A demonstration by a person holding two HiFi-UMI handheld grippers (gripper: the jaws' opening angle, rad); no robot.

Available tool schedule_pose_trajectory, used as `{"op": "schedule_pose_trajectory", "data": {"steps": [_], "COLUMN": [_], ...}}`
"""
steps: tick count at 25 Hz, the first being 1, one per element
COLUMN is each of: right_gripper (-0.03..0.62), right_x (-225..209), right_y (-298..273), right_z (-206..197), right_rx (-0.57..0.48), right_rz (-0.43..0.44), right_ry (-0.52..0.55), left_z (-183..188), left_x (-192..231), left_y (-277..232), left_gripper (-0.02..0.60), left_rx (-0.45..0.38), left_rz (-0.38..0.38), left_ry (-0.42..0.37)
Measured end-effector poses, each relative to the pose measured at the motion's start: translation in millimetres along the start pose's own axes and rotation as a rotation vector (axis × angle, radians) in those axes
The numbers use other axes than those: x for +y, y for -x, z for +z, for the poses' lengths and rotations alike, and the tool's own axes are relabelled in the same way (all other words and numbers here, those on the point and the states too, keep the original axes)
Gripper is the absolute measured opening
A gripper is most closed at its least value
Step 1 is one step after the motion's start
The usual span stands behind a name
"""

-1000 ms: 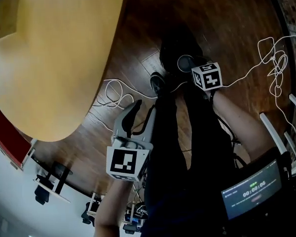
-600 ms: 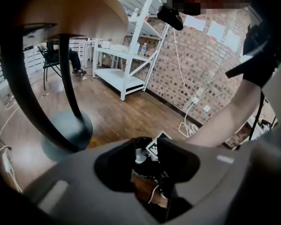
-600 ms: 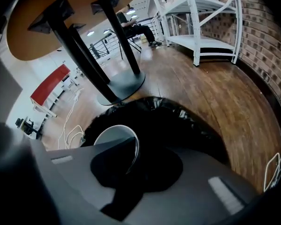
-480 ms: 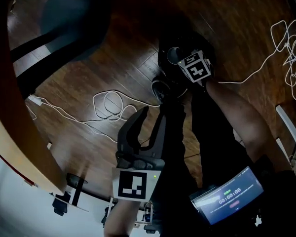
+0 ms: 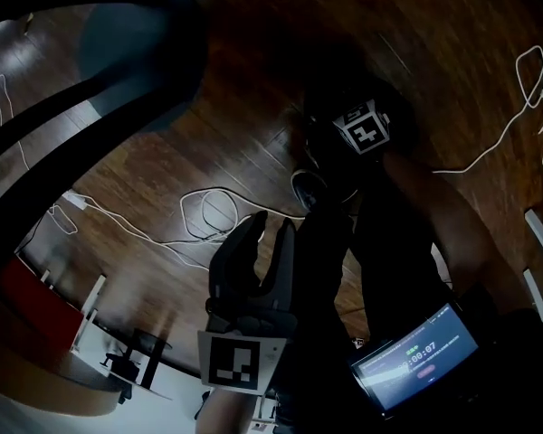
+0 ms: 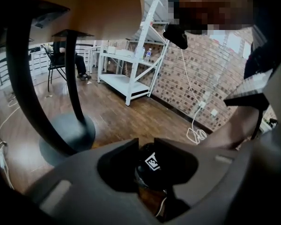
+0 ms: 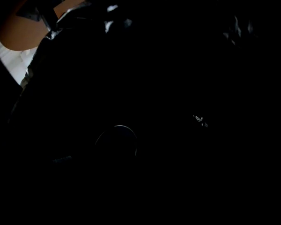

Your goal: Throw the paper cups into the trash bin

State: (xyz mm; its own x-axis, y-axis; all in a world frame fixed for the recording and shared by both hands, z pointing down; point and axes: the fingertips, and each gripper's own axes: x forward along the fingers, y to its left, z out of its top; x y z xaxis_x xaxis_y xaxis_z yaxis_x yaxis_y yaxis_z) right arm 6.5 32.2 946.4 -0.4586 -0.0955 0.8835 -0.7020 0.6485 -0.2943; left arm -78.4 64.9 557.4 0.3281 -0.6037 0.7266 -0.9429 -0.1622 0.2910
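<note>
The black-lined trash bin stands on the wood floor ahead of me. My right gripper reaches down into it; only its marker cube shows, and its jaws are hidden. The right gripper view is almost black, showing the crinkled black bag and a faint round rim that I cannot identify. My left gripper hangs low at the front, away from the bin, its jaws closing with nothing between them. Through their gap the left gripper looks at the marker cube. No paper cup is clearly visible.
A table's round pedestal base and curved black leg stand at the left. White cables loop over the floor. A tablet screen hangs at my waist. White shelving, a brick wall and a seated person are farther off.
The head view has swung: the yellow tabletop has left the picture and the table's base and leg have come in. The left gripper's jaws stand closer together. The right gripper has stayed at the bin.
</note>
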Motion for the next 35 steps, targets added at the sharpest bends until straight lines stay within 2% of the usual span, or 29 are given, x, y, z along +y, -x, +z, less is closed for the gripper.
{"op": "schedule_pose_trajectory", "data": {"steps": [5,8,12,14,17,19,26,32,35], "right_gripper": [0.048,0.109,0.121,0.109,0.045,0.035,0.018,0.011,0.011], "right_x": [-4.2,-4.5,-1.7,1.9,7.6,13.7,51.9,87.1,95.8], "right_y": [-16.2,-21.1,-3.0,11.3,36.7,54.0,154.7,282.5,347.1], "right_z": [-11.2,-29.1,-21.7,-8.4,5.5,12.4,24.2,46.2,77.1], "right_rx": [-0.004,0.033,0.034,0.018,0.027,0.032,0.056,0.012,-0.056], "right_rz": [0.009,0.018,0.014,0.005,-0.029,-0.029,0.035,0.114,0.137], "right_ry": [-0.016,-0.048,-0.059,-0.050,-0.058,-0.081,-0.082,-0.151,-0.176], "left_z": [-6.2,-4.8,1.4,5.0,10.6,13.5,39.9,101.1,123.0], "left_x": [0.1,-1.0,-8.0,-14.5,-27.4,-36.7,-69.3,-97.7,-111.0], "left_y": [-2.0,-0.8,5.4,11.2,23.8,34.6,86.0,154.2,179.4], "left_gripper": [0.104,0.095,0.094,0.094,0.094,0.094,0.094,0.080,0.066], "left_rx": [0.009,0.005,-0.009,-0.009,-0.003,0.003,-0.010,-0.075,-0.128], "left_rz": [-0.001,-0.001,-0.011,-0.025,-0.049,-0.061,-0.067,-0.045,-0.028], "left_ry": [-0.010,-0.018,-0.005,0.006,0.021,0.029,0.029,0.009,-0.007]}}
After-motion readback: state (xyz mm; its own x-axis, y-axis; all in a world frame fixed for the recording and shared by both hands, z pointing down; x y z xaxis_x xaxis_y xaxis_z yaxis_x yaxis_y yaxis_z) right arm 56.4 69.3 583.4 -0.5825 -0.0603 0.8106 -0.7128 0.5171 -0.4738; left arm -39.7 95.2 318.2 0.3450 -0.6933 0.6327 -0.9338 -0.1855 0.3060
